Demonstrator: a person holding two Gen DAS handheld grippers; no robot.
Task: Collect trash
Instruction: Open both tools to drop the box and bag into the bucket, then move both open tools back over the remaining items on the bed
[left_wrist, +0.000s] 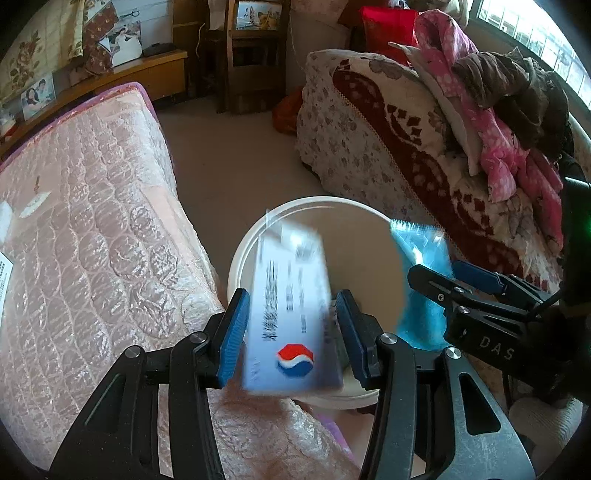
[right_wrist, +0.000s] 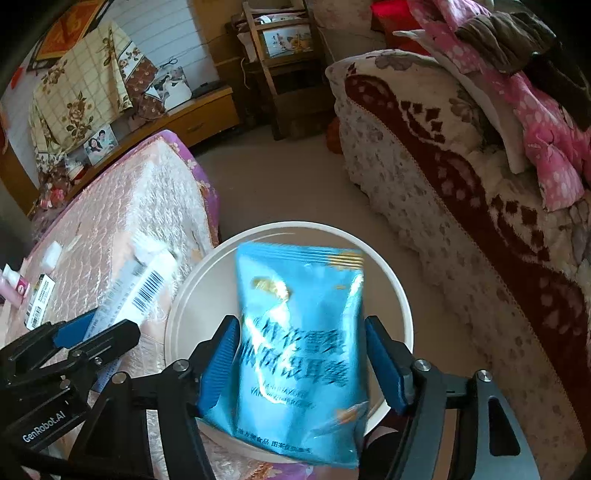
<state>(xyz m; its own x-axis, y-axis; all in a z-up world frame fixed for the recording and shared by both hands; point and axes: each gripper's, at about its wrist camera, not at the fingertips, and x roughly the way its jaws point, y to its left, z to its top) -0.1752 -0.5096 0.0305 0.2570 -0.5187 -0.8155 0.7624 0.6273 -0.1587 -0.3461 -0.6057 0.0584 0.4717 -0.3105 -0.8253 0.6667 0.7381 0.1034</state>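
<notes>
Blue foil snack bag (right_wrist: 299, 343), light, crinkly and slippery, hangs over the white bin (right_wrist: 403, 295) between the right claw's (right_wrist: 301, 365) released pads; the left claw (left_wrist: 290, 332) clenches a stiff, light cardboard box (left_wrist: 291, 317) by its long sides

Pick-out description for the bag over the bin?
Between the pink mattress and the floral bed stands a round white bin. Over its mouth, between the jaws of the right gripper, is the bag: glossy light blue with dark lettering, unlike the white box with a red-and-blue logo in the left gripper.
</notes>
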